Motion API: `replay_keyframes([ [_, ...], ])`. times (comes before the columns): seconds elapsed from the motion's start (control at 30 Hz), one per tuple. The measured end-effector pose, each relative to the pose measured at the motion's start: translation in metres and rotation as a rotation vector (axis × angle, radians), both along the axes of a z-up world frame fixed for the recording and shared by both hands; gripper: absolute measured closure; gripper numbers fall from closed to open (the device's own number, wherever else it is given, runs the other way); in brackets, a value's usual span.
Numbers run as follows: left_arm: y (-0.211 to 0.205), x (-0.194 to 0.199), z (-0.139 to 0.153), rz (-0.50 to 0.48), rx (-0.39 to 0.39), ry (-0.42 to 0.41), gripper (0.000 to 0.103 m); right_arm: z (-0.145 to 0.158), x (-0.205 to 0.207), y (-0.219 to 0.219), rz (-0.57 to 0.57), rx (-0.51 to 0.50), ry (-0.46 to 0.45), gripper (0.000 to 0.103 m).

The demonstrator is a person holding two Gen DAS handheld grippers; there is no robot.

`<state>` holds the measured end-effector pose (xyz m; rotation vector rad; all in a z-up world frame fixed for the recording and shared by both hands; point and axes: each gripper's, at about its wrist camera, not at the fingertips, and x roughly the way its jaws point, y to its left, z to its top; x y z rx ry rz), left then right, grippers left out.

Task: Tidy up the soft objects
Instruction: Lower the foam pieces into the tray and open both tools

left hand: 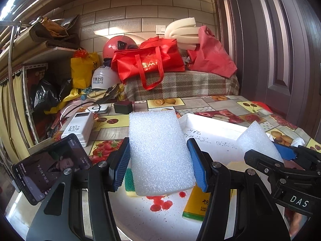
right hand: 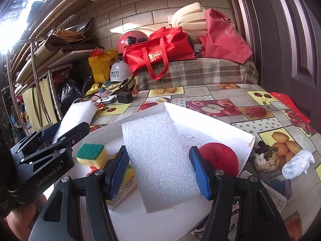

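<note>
Now, left gripper [left hand: 158,160] pinching a white foam slab [left hand: 158,150], held above the table's fruit-print cloth [left hand: 220,104] | white tray [right hand: 210,124] in the middle already holds a green-and-yellow sponge [right hand: 91,154] | right gripper [right hand: 160,168] clamped on second foam slab [right hand: 160,160] over tray | both slabs not yet placed | rope ball [right hand: 265,160], white cloth [right hand: 299,164] outside, unsorted.
</note>
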<state>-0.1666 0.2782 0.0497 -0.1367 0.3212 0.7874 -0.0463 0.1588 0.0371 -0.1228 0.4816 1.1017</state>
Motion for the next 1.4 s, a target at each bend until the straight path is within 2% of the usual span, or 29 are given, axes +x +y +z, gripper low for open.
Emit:
replay_keyframes([
  [0.3, 0.005, 0.002, 0.002, -0.031, 0.017, -0.022, 0.046, -0.003, 0.015, 0.017, -0.051, -0.032, 0.039, 0.040],
  [0.47, 0.013, 0.009, 0.001, -0.033, -0.018, -0.003, 0.046, -0.004, 0.015, 0.022, -0.055, -0.062, 0.038, 0.040],
  [0.5, 0.013, 0.008, 0.001, -0.031, -0.020, -0.007, 0.041, -0.004, 0.015, 0.023, -0.053, -0.066, 0.037, 0.034],
  [0.53, 0.012, 0.008, 0.002, -0.029, -0.016, -0.011, 0.030, -0.004, 0.015, 0.023, -0.059, -0.071, 0.032, 0.020],
  [0.67, 0.013, 0.005, 0.002, 0.007, -0.011, -0.018, 0.019, -0.003, 0.015, 0.020, -0.081, -0.063, 0.023, 0.018],
  [0.8, 0.015, 0.000, 0.001, 0.028, -0.016, -0.038, 0.000, -0.003, 0.018, 0.018, -0.100, -0.052, 0.036, 0.018],
  [1.0, 0.009, -0.001, 0.002, 0.025, 0.021, -0.046, 0.000, -0.003, 0.019, 0.017, -0.109, -0.042, 0.032, 0.017],
  [1.4, 0.010, -0.010, 0.004, 0.053, 0.023, -0.081, 0.000, 0.001, 0.011, 0.011, -0.111, -0.004, -0.026, 0.016],
])
